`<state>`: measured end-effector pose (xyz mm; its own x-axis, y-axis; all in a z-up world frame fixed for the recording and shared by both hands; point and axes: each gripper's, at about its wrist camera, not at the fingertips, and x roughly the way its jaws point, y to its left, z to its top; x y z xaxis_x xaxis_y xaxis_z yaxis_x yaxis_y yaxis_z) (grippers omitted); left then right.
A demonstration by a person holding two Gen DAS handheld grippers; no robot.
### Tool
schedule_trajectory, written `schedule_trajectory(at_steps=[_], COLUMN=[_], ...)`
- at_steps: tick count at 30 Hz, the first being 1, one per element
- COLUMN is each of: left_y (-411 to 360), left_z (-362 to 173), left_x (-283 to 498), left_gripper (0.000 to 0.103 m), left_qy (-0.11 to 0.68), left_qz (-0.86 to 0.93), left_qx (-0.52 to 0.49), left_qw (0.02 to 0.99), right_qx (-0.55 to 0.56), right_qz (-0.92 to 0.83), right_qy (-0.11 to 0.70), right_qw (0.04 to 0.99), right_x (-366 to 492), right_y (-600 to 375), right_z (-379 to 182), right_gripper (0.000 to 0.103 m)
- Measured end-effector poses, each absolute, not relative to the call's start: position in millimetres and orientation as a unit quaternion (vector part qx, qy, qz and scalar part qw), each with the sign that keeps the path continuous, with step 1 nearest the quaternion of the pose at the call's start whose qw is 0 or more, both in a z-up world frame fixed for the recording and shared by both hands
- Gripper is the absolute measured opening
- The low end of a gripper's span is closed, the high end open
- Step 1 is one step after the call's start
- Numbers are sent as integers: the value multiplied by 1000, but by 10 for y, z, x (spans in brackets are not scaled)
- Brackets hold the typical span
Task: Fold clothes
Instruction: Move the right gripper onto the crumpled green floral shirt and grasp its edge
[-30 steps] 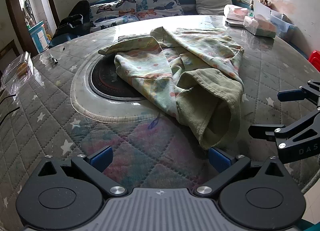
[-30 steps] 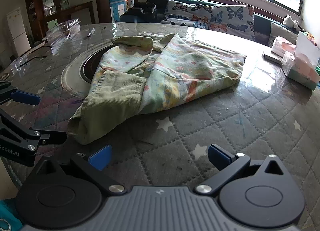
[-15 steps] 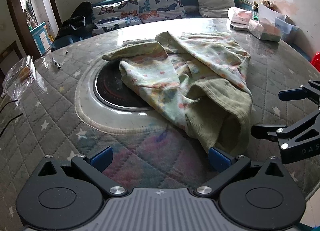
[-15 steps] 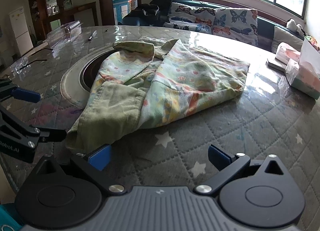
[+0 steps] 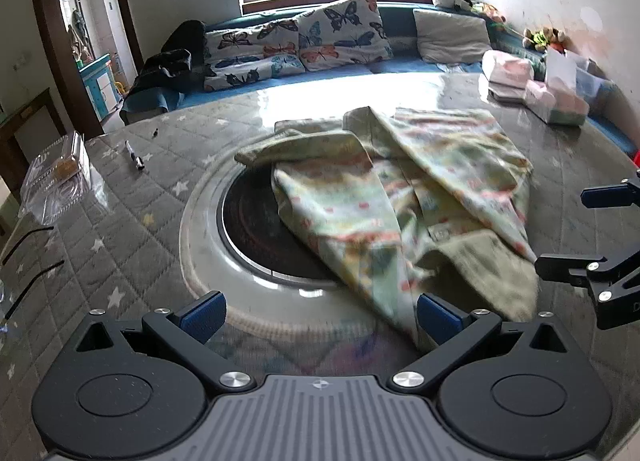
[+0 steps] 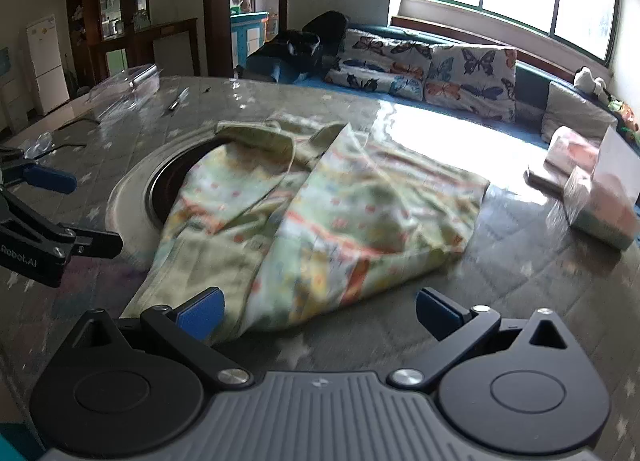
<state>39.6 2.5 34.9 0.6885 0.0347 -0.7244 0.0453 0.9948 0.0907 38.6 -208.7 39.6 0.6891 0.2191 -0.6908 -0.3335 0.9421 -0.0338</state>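
A crumpled pale green patterned garment lies on the round quilted table, partly over the dark round plate in its middle; it also shows in the right wrist view. My left gripper is open, its right pad at the garment's near hem. My right gripper is open, its left pad at the near hem on the plain green cuff side. Each gripper shows in the other's view: the right one, the left one. Neither holds anything.
A dark round plate with a pale rim is set in the table centre. A clear plastic box and a pen lie at the left. Tissue packs and boxes stand at the far right. A sofa with butterfly cushions is behind.
Both grippers have moved forward toward the garment and tilted up; the near hem now reaches their inner pads. Both stay open. The garment has not moved.
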Motion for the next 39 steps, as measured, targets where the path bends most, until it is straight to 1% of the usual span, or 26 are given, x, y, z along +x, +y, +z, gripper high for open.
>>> schedule_trajectory(at_steps=[9, 17, 19, 20, 22, 24, 28, 30, 34, 35, 36, 38, 39], left_y=[76, 177, 203, 215, 248, 272, 291, 296, 299, 300, 296, 282, 271], left_z=[256, 172, 154, 146, 125, 103, 74, 68, 77, 79, 77, 77, 77], left_x=[781, 1025, 1077, 1102, 1160, 1209, 1271, 1294, 1303, 1306, 1306, 1312, 1306], left_gripper=[103, 103, 103, 103, 103, 103, 103, 103, 103, 103, 103, 103, 103], left_qy=[398, 405, 408, 409, 412, 415, 420, 421, 421, 421, 422, 422, 422], left_qz=[-3, 9, 11, 12, 15, 17, 19, 19, 19, 20, 19, 18, 18], left_qx=[25, 18, 16, 15, 13, 10, 8, 7, 3, 2, 2, 1, 1], left_qw=[917, 914, 913, 912, 911, 910, 907, 907, 907, 907, 907, 906, 906], right_qx=[-86, -68, -63, -60, -59, -58, -54, -53, -50, -48, -46, -42, -40], right_qz=[132, 126, 128, 129, 129, 130, 135, 137, 139, 140, 141, 142, 142], right_qy=[349, 349, 353, 356, 361, 364, 372, 377, 387, 389, 392, 393, 394], right_qw=[924, 926, 925, 924, 922, 920, 917, 914, 910, 909, 908, 907, 907], right_x=[951, 1530, 1691, 1776, 1919, 2035, 2218, 2296, 2415, 2440, 2443, 2433, 2427], right_y=[-2070, -2041, -2016, -2001, -1960, -1925, -1848, -1827, -1818, -1821, -1829, -1853, -1864], right_z=[396, 328, 299, 281, 244, 208, 133, 91, 12, -3, -16, -36, -46], right_gripper=[103, 102, 98, 95, 94, 90, 84, 79, 75, 70, 62, 56, 46])
